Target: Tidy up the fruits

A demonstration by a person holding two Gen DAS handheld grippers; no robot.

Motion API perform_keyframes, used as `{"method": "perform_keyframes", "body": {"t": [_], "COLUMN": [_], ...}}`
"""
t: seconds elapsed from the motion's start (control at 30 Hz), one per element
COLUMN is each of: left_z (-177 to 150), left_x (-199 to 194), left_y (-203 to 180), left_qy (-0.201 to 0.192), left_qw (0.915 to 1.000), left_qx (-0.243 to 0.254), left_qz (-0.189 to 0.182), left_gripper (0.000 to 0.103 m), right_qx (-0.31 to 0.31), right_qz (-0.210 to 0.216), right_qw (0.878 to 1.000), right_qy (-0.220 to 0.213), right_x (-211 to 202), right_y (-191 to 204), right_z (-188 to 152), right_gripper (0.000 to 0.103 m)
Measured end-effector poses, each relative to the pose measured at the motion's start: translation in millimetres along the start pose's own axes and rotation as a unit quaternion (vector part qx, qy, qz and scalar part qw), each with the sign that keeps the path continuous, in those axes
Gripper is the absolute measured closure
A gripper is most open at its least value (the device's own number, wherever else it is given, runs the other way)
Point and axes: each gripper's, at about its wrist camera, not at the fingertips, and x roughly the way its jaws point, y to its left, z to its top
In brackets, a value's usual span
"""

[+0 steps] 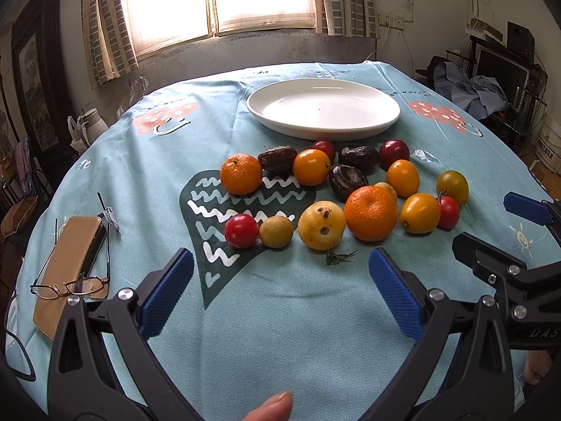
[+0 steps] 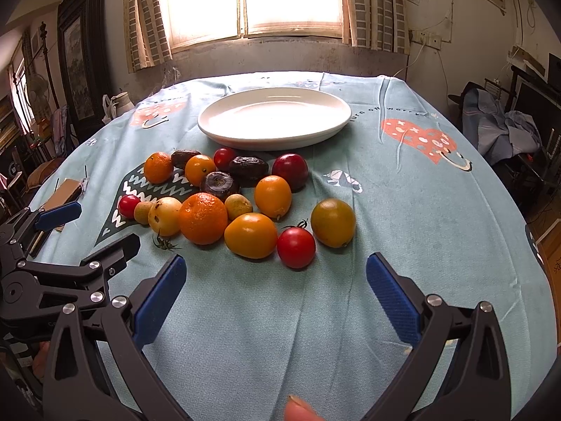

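Observation:
Several fruits lie loose on the blue tablecloth: a big orange (image 1: 371,212) (image 2: 203,218), a yellow pear-like fruit (image 1: 322,225) (image 2: 164,216), red cherry tomatoes (image 1: 241,230) (image 2: 296,247), kumquats (image 1: 419,213) (image 2: 251,235) and dark dates (image 1: 347,181) (image 2: 219,184). An empty white plate (image 1: 323,108) (image 2: 274,118) stands behind them. My left gripper (image 1: 280,266) is open and empty, just short of the fruits. My right gripper (image 2: 275,273) is open and empty, near the front tomato.
A brown case (image 1: 68,266) with glasses (image 1: 70,286) on it lies at the table's left. A green tomato stem (image 1: 338,256) lies before the fruits. The table's round edge drops off to both sides; furniture and clothes stand at the right.

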Motion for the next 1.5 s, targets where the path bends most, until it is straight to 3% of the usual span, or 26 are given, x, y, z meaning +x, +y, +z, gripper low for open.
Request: {"method": "perform_keyframes", "body": {"t": [1.5], "left_z": [-13.8], "left_x": [11.2], "left_y": [-4.3], "left_qy": [0.009], "left_qw": [1.0000], "left_qx": [0.000], "left_qz": [-0.003], "left_gripper": [0.002], "right_qx": [0.001], "right_qz": [0.006], "right_qw": [1.000], "right_qy": [0.001], "right_x": [-0.4], "right_y": [0.5], "right_z": [-0.4], "right_gripper": [0.001]}}
